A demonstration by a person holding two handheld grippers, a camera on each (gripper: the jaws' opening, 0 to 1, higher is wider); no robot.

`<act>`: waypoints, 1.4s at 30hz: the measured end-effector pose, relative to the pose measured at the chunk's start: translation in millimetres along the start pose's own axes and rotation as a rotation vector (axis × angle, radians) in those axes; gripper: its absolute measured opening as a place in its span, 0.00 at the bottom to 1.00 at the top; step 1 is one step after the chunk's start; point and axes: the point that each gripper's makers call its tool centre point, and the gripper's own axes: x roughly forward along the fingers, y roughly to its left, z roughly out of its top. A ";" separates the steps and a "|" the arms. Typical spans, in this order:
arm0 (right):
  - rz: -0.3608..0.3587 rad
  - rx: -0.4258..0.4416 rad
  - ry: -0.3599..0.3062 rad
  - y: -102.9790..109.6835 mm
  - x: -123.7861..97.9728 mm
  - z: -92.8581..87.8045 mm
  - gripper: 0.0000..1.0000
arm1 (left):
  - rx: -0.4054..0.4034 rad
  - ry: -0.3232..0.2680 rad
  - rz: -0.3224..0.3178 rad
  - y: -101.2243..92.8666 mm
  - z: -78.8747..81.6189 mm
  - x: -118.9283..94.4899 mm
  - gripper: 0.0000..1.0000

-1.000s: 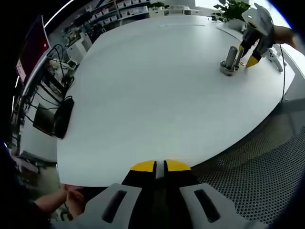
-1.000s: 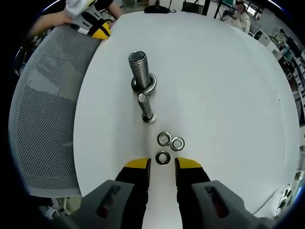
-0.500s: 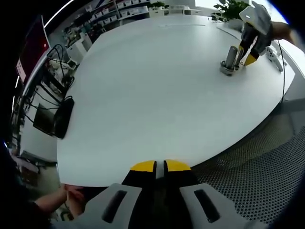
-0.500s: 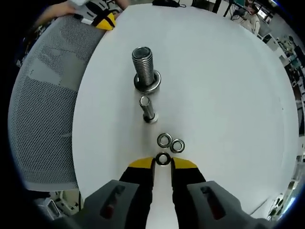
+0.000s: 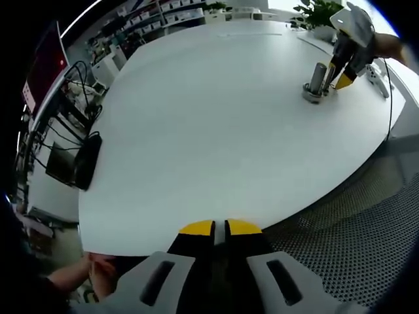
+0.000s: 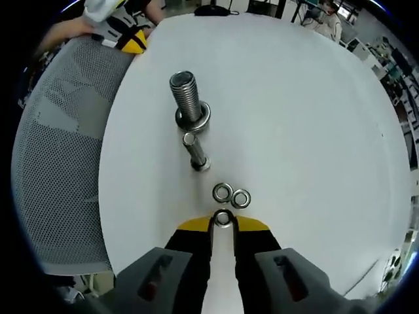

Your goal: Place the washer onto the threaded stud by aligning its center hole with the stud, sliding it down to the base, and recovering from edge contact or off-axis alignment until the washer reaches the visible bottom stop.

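Since a second ago, the right tool (image 6: 222, 224) has closed around the nearest washer (image 6: 222, 218) on the desk (image 6: 294, 131); the left tool (image 5: 219, 227) sits clenched, idle. A shallow edge pinch could slip before reaching the far threaded stud (image 6: 184, 95).

A round white table (image 6: 314, 131) carries a big threaded stud (image 6: 186, 99) standing upright on its base. Just beside it stands a thinner stud (image 6: 194, 150). Beyond that, near each other, lie three washers (image 6: 231, 195).
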 end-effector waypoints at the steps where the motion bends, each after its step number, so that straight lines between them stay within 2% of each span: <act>1: 0.005 0.008 -0.010 1.8 -1.1 1.3 0.13 | 0.000 0.000 0.000 0.0 0.0 0.0 0.04; 12: 0.021 0.044 -0.108 11.4 -28.6 29.1 0.13 | 0.000 0.000 0.000 0.3 0.0 0.1 0.03; 15: 0.026 0.023 -0.116 15.5 -35.3 35.9 0.13 | -0.001 0.000 0.001 0.4 0.0 0.1 0.03; 18: 0.029 -0.009 -0.096 17.7 -39.4 38.8 0.13 | 0.000 0.001 0.000 0.1 -0.2 0.2 0.03; 24: 0.035 -0.024 -0.116 20.8 -49.1 52.1 0.13 | 0.004 0.000 0.001 0.4 0.0 0.4 0.03; 32: 0.038 -0.039 -0.134 21.4 -50.0 68.4 0.13 | 0.001 -0.003 0.005 1.4 0.7 0.2 0.03; 39: 0.035 -0.073 -0.105 21.7 -43.1 69.3 0.13 | 0.004 -0.006 0.010 2.1 1.1 0.2 0.03; 42: 0.032 -0.058 -0.106 19.9 -41.7 69.7 0.14 | 0.006 -0.009 0.008 2.2 1.7 0.0 0.03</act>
